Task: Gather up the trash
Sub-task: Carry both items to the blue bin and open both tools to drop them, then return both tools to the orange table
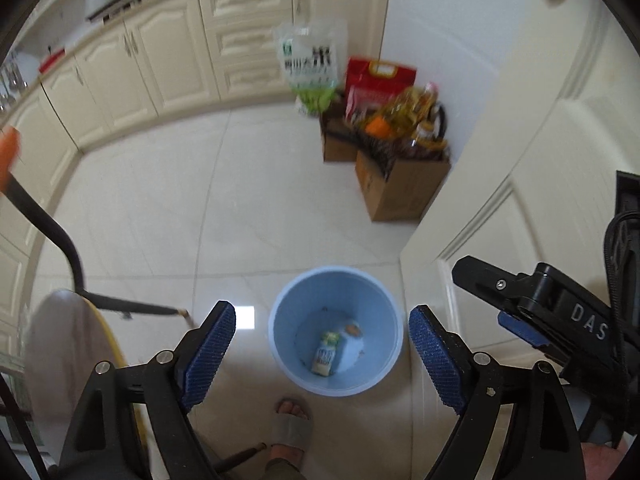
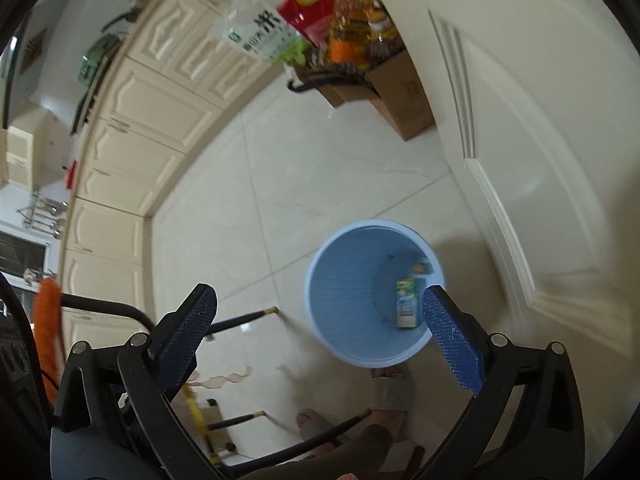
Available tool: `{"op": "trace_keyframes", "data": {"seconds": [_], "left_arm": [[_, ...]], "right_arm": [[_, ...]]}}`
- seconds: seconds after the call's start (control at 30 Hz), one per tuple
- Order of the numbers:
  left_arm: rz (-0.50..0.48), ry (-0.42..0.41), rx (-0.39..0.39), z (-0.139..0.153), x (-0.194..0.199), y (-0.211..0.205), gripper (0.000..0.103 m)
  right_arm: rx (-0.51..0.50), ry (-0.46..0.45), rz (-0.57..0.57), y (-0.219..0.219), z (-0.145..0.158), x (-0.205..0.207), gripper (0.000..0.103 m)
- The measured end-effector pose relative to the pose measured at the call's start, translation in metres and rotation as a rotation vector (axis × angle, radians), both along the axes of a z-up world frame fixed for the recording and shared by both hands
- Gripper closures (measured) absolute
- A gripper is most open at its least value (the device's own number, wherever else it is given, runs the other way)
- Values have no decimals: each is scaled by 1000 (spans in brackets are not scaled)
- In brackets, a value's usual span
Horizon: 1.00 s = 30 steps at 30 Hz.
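A light blue waste bin (image 1: 292, 308) stands on the pale tiled floor. Inside it lie a small white and green drink carton (image 1: 326, 354) and a small orange-brown scrap (image 1: 353, 329). My left gripper (image 1: 322, 310) hangs above the bin, open, with nothing between its blue pads. In the right wrist view the bin (image 2: 344, 288) sits below and ahead with the carton (image 2: 407, 304) on its bottom. My right gripper (image 2: 320, 292) is open wide and empty. The right gripper (image 1: 520, 312) also shows at the right edge of the left wrist view.
Cardboard boxes (image 1: 394, 188) with oil bottles and rice bags stand by the cream cabinets (image 1: 172, 60). A white door (image 1: 540, 140) is right of the bin. A person's foot in a slipper (image 1: 292, 428) is just before the bin. Black chair legs (image 2: 240, 322) stand to the left.
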<state>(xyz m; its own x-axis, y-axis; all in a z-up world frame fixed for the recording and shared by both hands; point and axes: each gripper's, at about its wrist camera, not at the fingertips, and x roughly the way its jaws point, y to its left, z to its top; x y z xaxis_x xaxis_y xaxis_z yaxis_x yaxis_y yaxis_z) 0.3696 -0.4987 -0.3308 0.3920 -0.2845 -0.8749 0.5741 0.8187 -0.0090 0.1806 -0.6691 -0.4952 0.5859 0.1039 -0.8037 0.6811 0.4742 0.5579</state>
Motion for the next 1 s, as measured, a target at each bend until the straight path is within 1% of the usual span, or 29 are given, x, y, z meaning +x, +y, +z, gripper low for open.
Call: {"op": "trace_keyframes", "data": {"seconds": [0.07,0.13,0.2,0.23,0.4,0.53,0.6,0.73,0.77,0.87,0.93,1.0], "left_arm": [[-6,-43,-35,26,-15,14,17],[-30,-92,-57,49,-30,28,12],[-35,-140,-83,73,-45,48,11],[-31,-171,-99,87,-54,61,11],[15,-273,-166,145,-96,140,10],[66,-355,-210,176,-132,211,8],[98,-391,-222,184,-150,247,6],[171,-463,-246,201,-188,314,6],[192,-479,-251,207,-199,334,6],[245,-528,-257,221,-236,376,5],[284,-570,-252,230,-261,410,2],[320,-605,-239,230,-286,428,2]], "right_arm": [[-10,-33,-6,9,24,-8,0],[-14,-70,-1,18,46,-12,0],[-49,-118,21,34,78,-16,0],[-66,-129,30,41,89,-16,0],[-192,-209,86,93,168,-17,0],[-314,-273,153,153,233,-14,0],[-356,-295,183,180,255,-13,0],[-454,-337,253,243,299,-7,0],[-475,-344,266,258,307,-7,0],[-533,-382,301,302,334,-6,0],[-563,-403,318,325,348,-4,0],[-595,-432,348,352,361,-2,0]]}}
